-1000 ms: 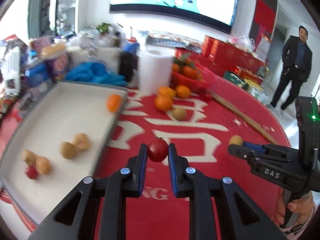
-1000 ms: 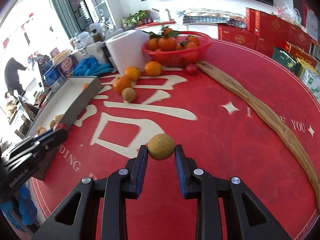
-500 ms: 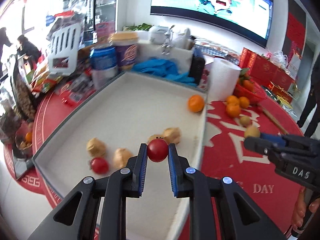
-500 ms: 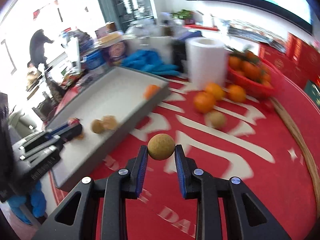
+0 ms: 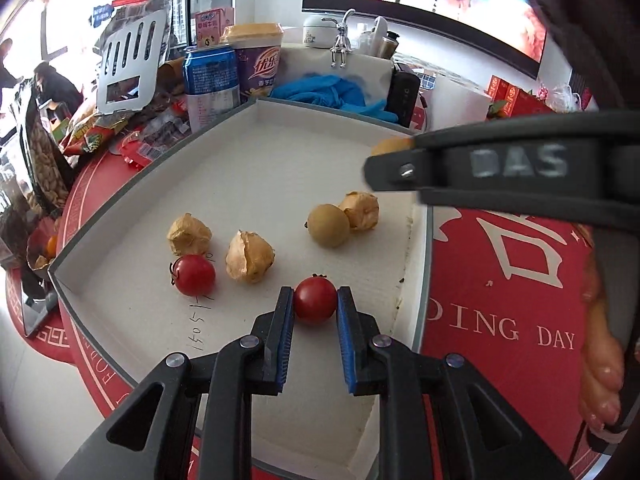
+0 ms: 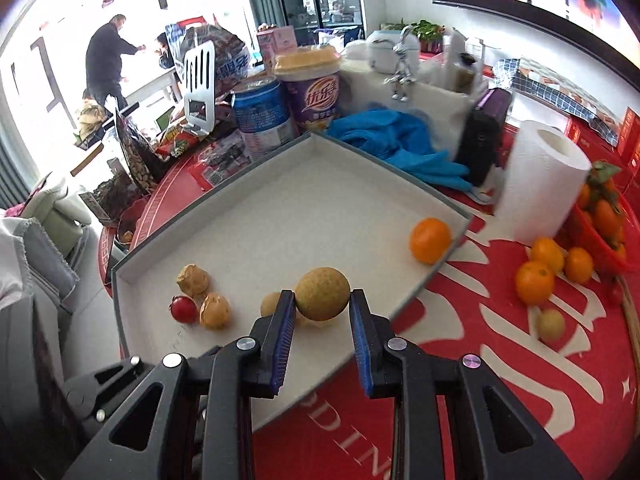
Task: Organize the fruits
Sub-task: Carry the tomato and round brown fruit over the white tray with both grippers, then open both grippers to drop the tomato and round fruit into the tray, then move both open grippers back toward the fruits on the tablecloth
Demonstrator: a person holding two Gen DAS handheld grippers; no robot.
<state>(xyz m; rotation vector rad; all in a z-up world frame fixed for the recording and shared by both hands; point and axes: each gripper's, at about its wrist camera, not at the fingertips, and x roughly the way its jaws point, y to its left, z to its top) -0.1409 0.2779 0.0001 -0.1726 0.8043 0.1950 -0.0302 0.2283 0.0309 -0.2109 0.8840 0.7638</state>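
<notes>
My left gripper [image 5: 315,306] is shut on a red cherry tomato [image 5: 315,299] low over the near part of the white tray [image 5: 248,168]. My right gripper [image 6: 322,308] is shut on a round tan fruit [image 6: 322,298] above the tray's near right side [image 6: 400,304]. In the tray lie another cherry tomato [image 5: 194,274], three papery husked fruits [image 5: 249,256], a tan fruit [image 5: 329,225] and an orange [image 6: 429,240]. The right gripper's body [image 5: 500,168] crosses the left wrist view above the tray's right edge.
Loose oranges [image 6: 535,282] and a small tan fruit [image 6: 551,323] lie on the red tablecloth [image 6: 500,360] right of the tray. A paper roll [image 6: 540,184], a red fruit basket [image 6: 604,224], blue gloves [image 6: 392,140], cans and cups [image 6: 264,116] crowd behind the tray.
Both grippers have swung left from over the red cloth to over the tray, each still holding its fruit. The left gripper has dropped close to the tray floor.
</notes>
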